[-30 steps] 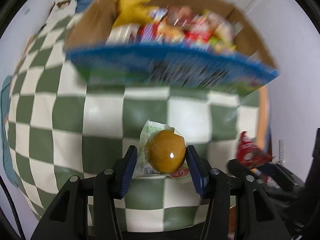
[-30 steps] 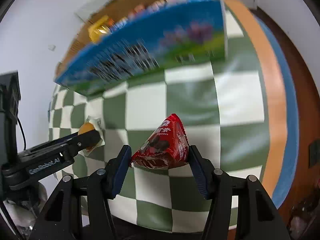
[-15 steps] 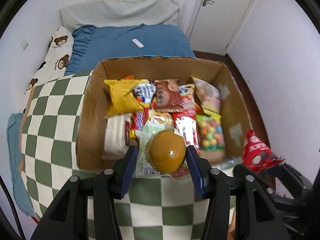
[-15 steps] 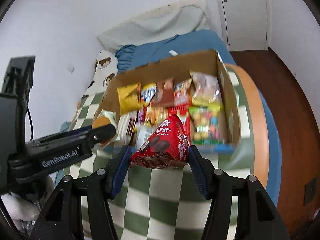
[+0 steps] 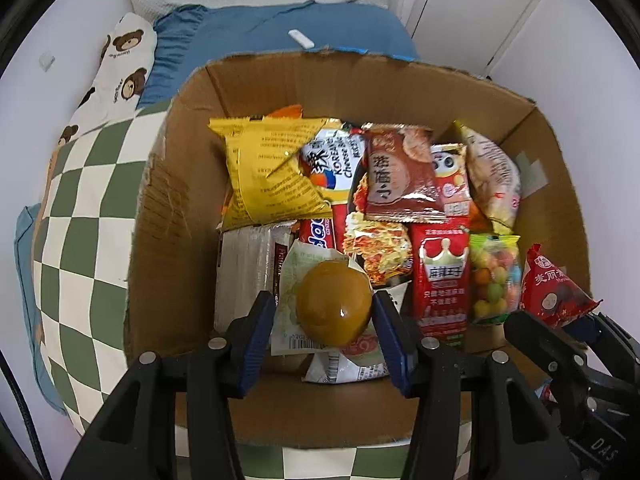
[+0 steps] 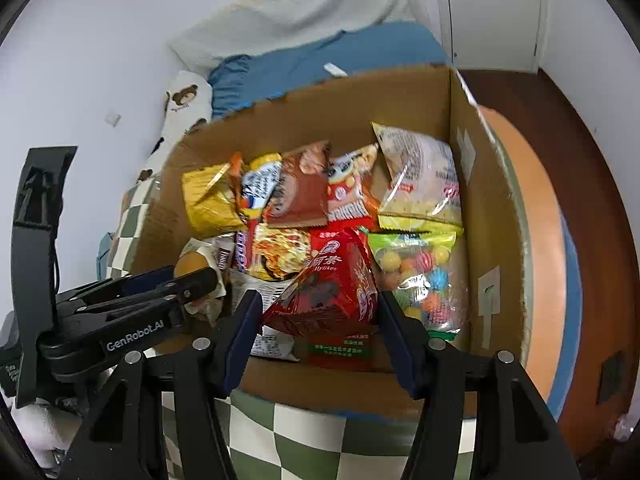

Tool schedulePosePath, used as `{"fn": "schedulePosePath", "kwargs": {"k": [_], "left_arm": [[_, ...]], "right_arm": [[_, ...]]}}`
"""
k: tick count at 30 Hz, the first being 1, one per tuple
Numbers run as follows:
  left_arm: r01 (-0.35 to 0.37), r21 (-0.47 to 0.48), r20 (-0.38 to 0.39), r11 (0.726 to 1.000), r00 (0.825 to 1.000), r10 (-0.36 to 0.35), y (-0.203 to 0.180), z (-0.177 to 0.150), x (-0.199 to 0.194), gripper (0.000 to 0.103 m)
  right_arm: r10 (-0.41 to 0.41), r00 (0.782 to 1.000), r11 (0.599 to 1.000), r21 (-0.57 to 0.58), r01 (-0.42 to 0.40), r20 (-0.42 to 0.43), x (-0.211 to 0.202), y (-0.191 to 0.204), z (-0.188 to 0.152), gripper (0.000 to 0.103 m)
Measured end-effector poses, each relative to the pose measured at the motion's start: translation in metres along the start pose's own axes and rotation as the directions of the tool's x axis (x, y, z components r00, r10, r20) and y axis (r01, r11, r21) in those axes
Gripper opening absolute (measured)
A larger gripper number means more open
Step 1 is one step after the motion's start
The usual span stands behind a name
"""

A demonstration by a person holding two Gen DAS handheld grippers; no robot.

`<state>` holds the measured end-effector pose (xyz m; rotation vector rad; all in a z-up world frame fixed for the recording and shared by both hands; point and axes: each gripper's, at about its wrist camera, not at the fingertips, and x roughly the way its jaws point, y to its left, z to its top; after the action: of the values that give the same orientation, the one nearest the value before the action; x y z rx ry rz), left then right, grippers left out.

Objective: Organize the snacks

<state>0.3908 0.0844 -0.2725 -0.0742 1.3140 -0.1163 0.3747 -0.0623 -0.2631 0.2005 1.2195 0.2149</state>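
The left claw grips a wrapped brown bun, its label hidden except for a barcode, above the cardboard box. Beyond it, a packet reads "KOREAN Cheese". The right claw, stamped "GenRobot.AI" on its neighbour, clamps a red pyramid pouch; its print is blurred.

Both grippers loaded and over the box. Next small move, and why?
Probably open the right gripper first: its red triangular snack pack hangs over the filled cardboard box. The left gripper with its wrapped brown bun can follow.
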Motion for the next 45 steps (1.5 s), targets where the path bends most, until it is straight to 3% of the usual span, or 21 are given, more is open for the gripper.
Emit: {"fn": "schedulePosePath", "kwargs": {"k": [7, 13, 20, 24, 26, 28, 34, 45], "left_arm": [[0.002, -0.013, -0.028, 1.000, 1.000, -0.003, 0.001, 0.005, 0.010, 0.049], [-0.012, -0.008, -0.005, 1.000, 1.000, 0.012, -0.001, 0.009, 0.003, 0.049], [-0.035, -0.015, 0.015, 0.999, 0.999, 0.035, 0.002, 0.011, -0.006, 0.050], [-0.043, -0.039, 0.032, 0.998, 0.999, 0.044, 0.010, 0.009, -0.011, 0.084], [-0.061, -0.037, 0.041, 0.997, 0.997, 0.062, 0.013, 0.008, -0.013, 0.087], [-0.075, -0.035, 0.046, 0.997, 0.996, 0.077, 0.014, 0.007, -0.015, 0.098], [-0.088, -0.031, 0.073, 0.996, 0.993, 0.090, 0.014, 0.002, -0.023, 0.098], [-0.105, -0.040, 0.138, 0.994, 0.984, 0.109, 0.013, -0.010, -0.050, 0.098]], "right_arm": [[-0.007, 0.999, 1.000, 0.025, 0.008, -0.035, 0.011, -0.009, 0.006, 0.063], [-0.023, 0.998, 0.999, 0.032, 0.025, -0.060, 0.012, -0.012, 0.012, 0.064], [-0.098, 0.994, 0.995, 0.029, 0.099, -0.043, 0.007, -0.011, 0.013, 0.096], [-0.142, 0.989, 0.990, 0.017, 0.142, -0.034, 0.004, -0.009, 0.013, 0.100], [-0.173, 0.985, 0.985, 0.004, 0.173, -0.016, 0.001, -0.006, 0.013, 0.100], [-0.198, 0.980, 0.980, -0.016, 0.198, 0.000, -0.002, -0.004, 0.013, 0.101], [-0.243, 0.969, 0.969, -0.040, 0.244, 0.038, -0.009, 0.002, 0.011, 0.101], [-0.247, 0.965, 0.967, -0.035, 0.251, 0.091, -0.033, 0.002, 0.003, 0.102]]}}
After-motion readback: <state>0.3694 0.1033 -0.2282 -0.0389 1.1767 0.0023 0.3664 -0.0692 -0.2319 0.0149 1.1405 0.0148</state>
